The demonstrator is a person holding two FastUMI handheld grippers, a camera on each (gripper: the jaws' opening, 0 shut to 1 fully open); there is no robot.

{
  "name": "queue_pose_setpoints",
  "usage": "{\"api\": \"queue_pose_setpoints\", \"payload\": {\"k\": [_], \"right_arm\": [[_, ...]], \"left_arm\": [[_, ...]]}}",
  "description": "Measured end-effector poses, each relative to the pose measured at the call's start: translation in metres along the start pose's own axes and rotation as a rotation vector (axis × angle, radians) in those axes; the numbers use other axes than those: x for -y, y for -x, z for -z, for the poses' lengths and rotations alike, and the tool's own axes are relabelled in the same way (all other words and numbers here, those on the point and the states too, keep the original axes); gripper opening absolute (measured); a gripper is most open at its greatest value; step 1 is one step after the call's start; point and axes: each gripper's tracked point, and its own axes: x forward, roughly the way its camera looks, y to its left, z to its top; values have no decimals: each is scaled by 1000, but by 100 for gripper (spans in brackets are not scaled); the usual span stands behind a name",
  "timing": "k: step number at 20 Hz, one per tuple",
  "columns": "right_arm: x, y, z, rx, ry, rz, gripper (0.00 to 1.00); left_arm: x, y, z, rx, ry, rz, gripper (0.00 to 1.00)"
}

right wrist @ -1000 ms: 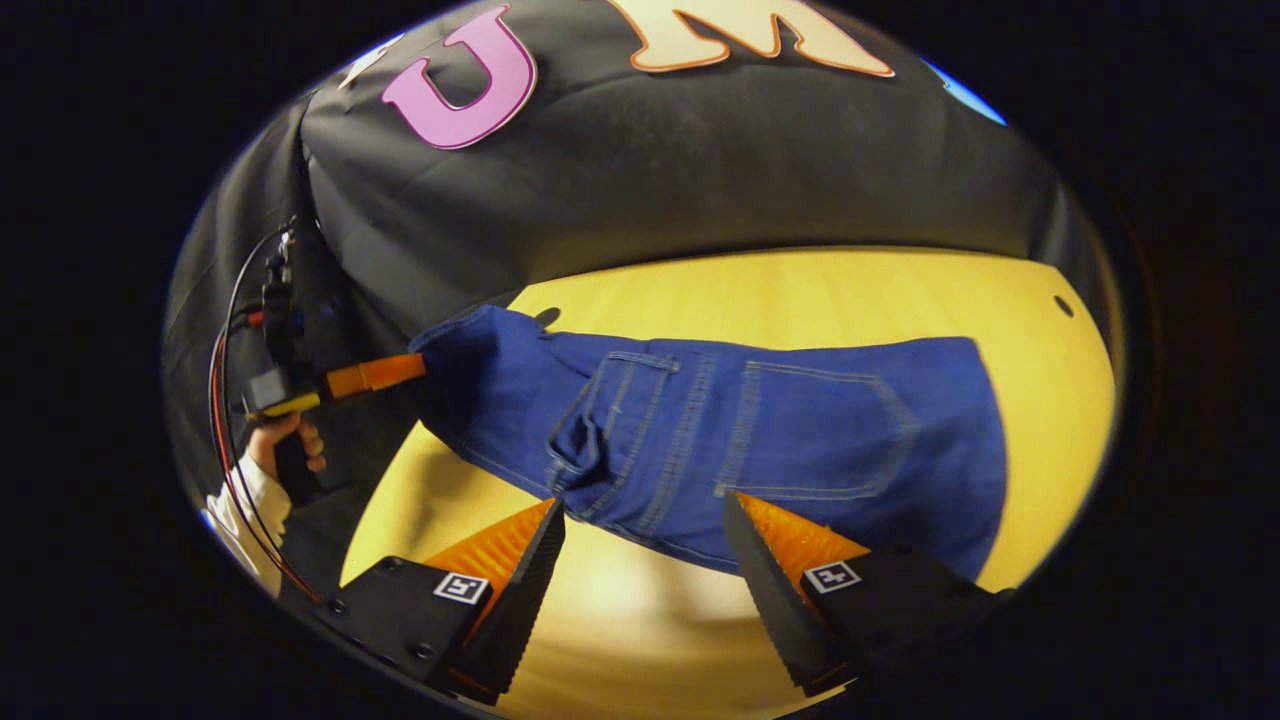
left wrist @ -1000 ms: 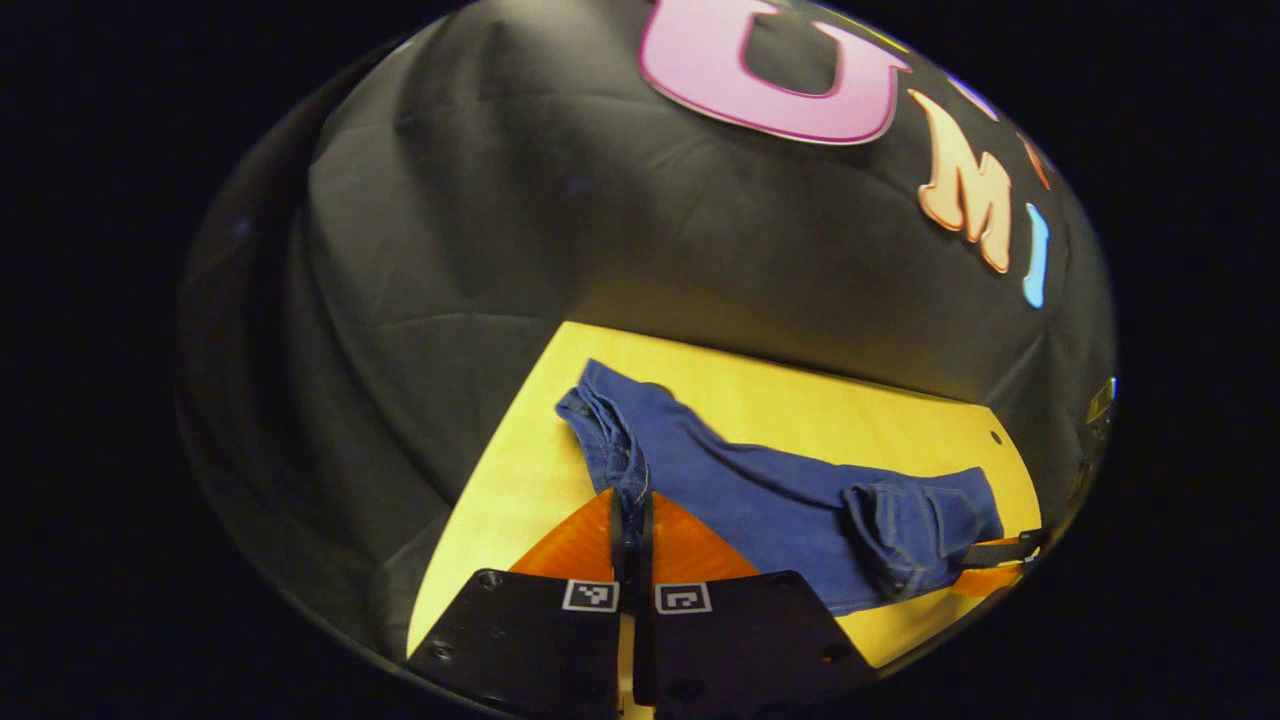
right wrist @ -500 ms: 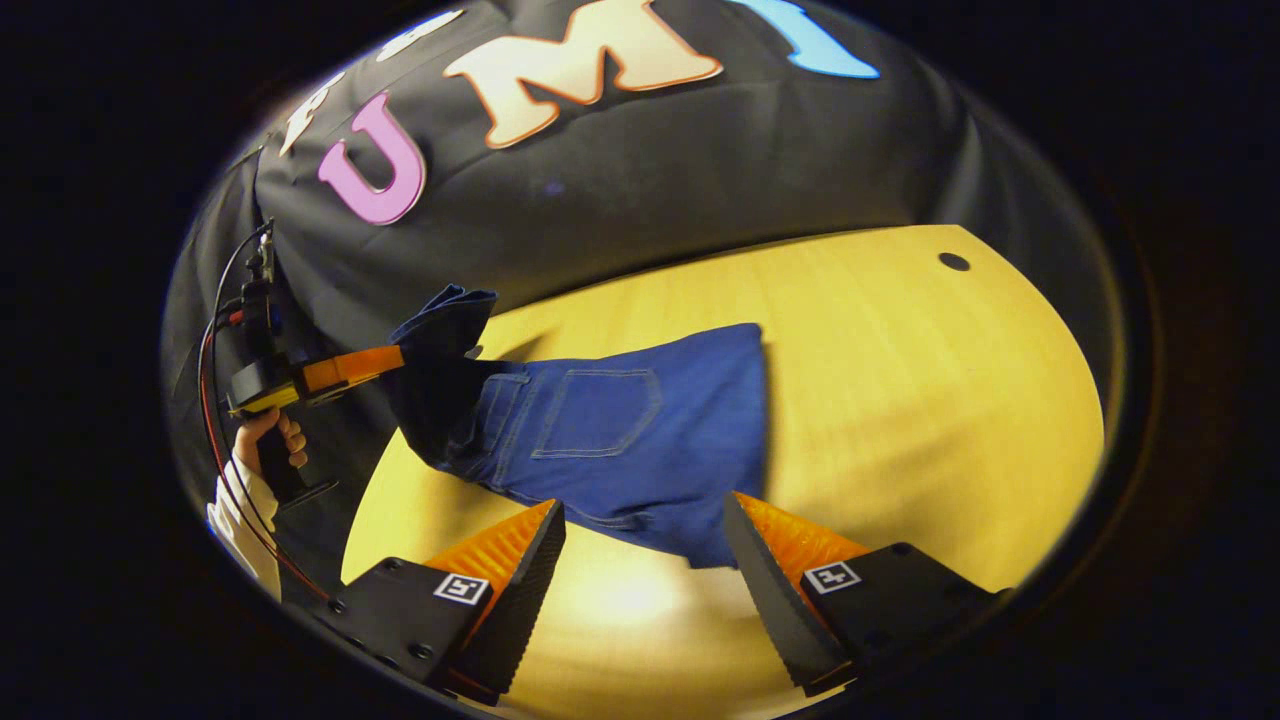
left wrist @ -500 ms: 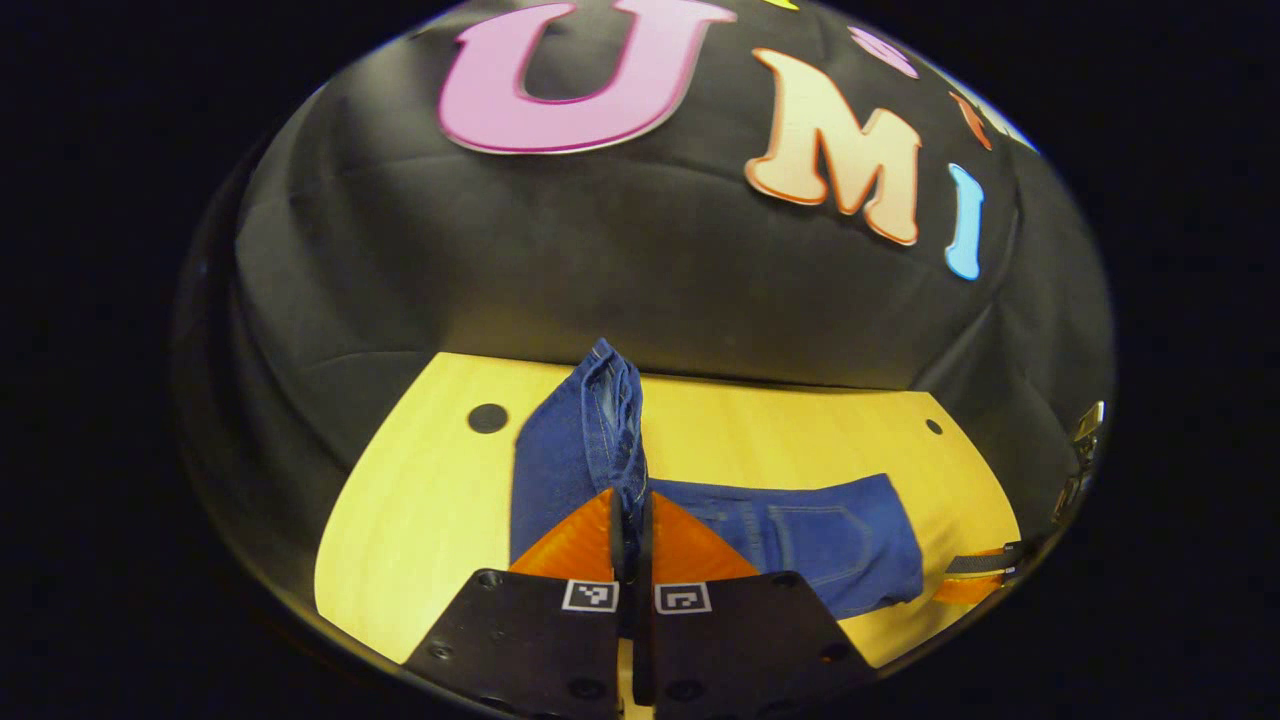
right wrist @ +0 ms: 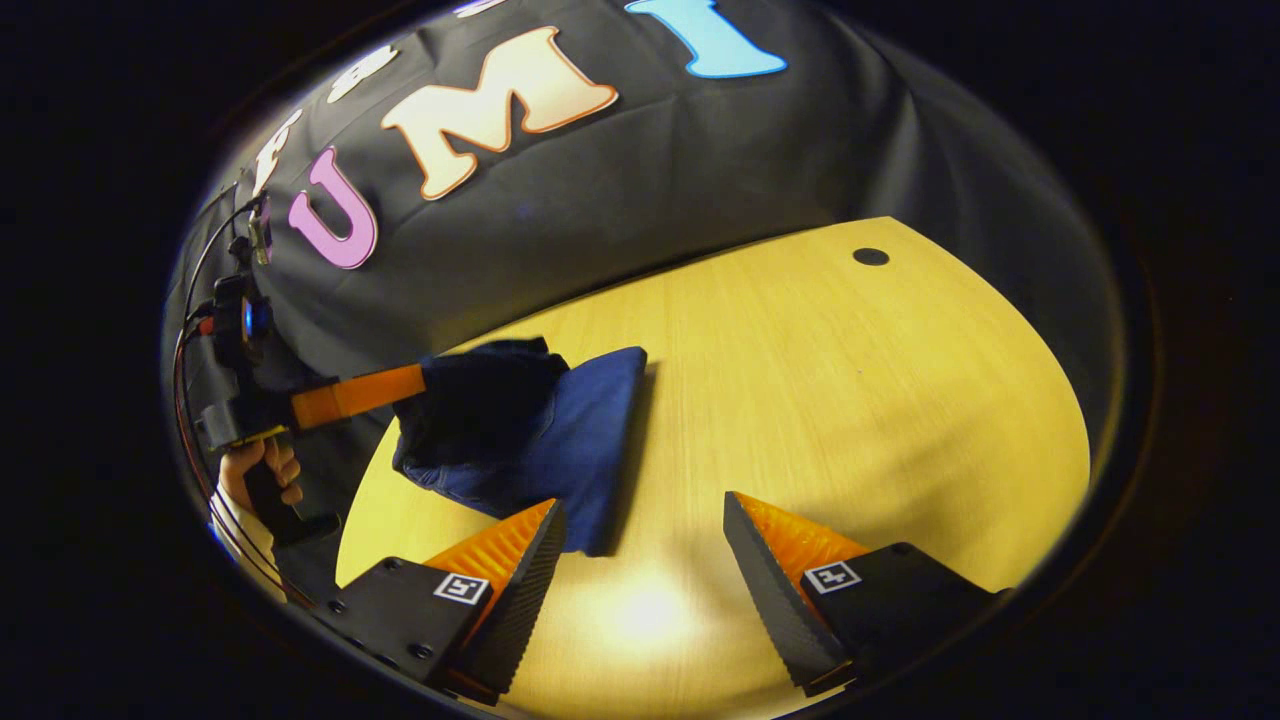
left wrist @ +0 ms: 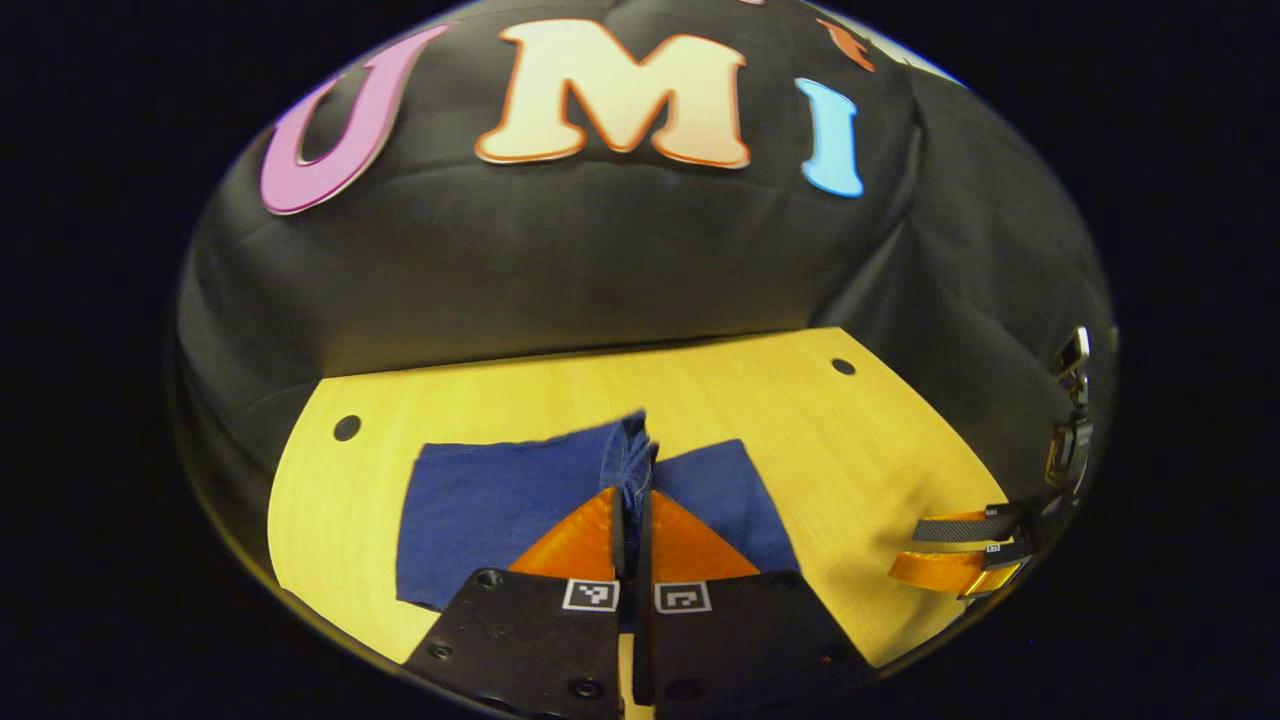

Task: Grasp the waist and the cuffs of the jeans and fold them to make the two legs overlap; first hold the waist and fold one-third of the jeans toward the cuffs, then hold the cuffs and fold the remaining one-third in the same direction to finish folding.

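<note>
Partly hidden behind left claw (left wrist: 632,520): jeans (left wrist: 500,500), folded edge pinched between both fingers, remainder flat on table (left wrist: 850,450). Hard to make out in right gripper view: shadowed upper fold of jeans (right wrist: 560,430). Count: one pair of jeans, two claws. Right claw (right wrist: 645,525) spread apart, holding nothing, above bare table (right wrist: 850,400). Versus half a second ago: jeans bundle more compact, left claw carried rightward.
</note>
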Motion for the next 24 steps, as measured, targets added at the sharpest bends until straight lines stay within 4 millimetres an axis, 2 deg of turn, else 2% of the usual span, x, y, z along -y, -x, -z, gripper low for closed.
{"api": "queue_pose_setpoints", "payload": {"k": [1, 2, 6, 9, 10, 11, 12, 14, 15, 16, 19, 22, 24], "right_arm": [[8, 3, 1, 4, -4, 8, 98], [13, 6, 0, 7, -5, 15, 98], [29, 17, 6, 9, 5, 32, 98], [33, 22, 12, 2, 21, 36, 98], [32, 23, 15, -1, 19, 33, 94], [31, 23, 16, -3, 16, 30, 94], [30, 22, 18, -3, 12, 26, 98], [26, 24, 23, -4, 6, 20, 98], [23, 26, 26, -7, 4, 18, 94], [20, 27, 29, -11, 4, 17, 98], [14, 29, 35, -13, 13, 26, 98], [7, 37, 38, 3, 12, 49, 98], [2, 43, 37, 26, 4, 70, 98]], "left_arm": [[22, -6, 11, -19, -8, 27, 0], [37, -3, 24, -47, -37, 42, 0], [81, -16, 92, -172, -120, 91, 0], [97, -11, 114, -195, -52, 98, 0], [99, -8, 118, -203, -21, 100, 0], [97, -5, 122, -208, 9, 95, 0], [94, -3, 125, -212, 38, 86, 0], [78, 3, 128, -201, 88, 46, 14], [70, 5, 127, -190, 114, 21, 31], [63, 10, 126, -179, 141, -4, 48], [35, 21, 130, -150, 194, -72, 99], [-2, 44, 134, -130, 178, -132, 96], [-24, 63, 143, -132, 146, -151, 96]]}}
